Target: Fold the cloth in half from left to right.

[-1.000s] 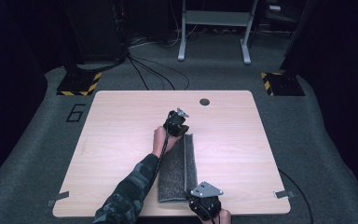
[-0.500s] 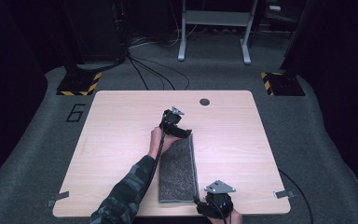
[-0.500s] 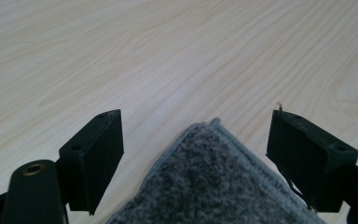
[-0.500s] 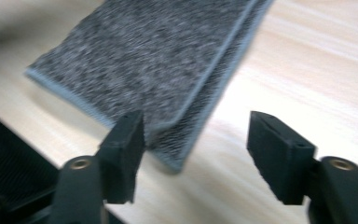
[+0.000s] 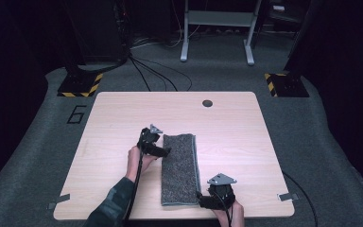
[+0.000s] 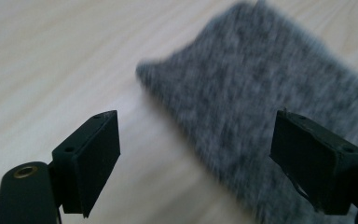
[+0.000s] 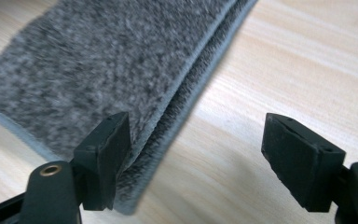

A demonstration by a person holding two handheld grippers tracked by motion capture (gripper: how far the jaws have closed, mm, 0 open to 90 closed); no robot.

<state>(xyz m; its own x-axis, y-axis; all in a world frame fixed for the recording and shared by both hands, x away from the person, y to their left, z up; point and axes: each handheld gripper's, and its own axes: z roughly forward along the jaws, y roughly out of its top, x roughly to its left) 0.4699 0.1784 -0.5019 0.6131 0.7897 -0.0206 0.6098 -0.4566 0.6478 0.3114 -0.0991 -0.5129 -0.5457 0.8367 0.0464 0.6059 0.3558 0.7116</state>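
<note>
A grey towel point(image 5: 179, 168), folded into a long strip, lies flat on the wooden table point(image 5: 250, 142). My left gripper point(image 5: 164, 152) sits at the towel's far left corner; its jaws have just been opening and stand apart. In the left gripper view the towel point(image 6: 261, 107) lies ahead of the left gripper point(image 6: 196, 140), untouched by the pads. My right gripper point(image 5: 202, 201) is at the towel's near right corner, its jaws also just opened. In the right gripper view the folded edge of the towel point(image 7: 121, 60) runs beside the left pad of the right gripper point(image 7: 196, 140), with bare wood between the jaws.
A dark round hole point(image 5: 207, 103) sits near the table's far edge. Tape strips point(image 5: 58, 201) point(image 5: 286, 196) mark the front corners. Beyond the table, cables point(image 5: 156, 75), striped floor bases point(image 5: 80, 85) and a metal stand point(image 5: 217, 28) rest on grey carpet.
Both grippers have let go of the towel, which now lies flat. The left hand has moved left and toward the person; the right hand has shifted slightly right.
</note>
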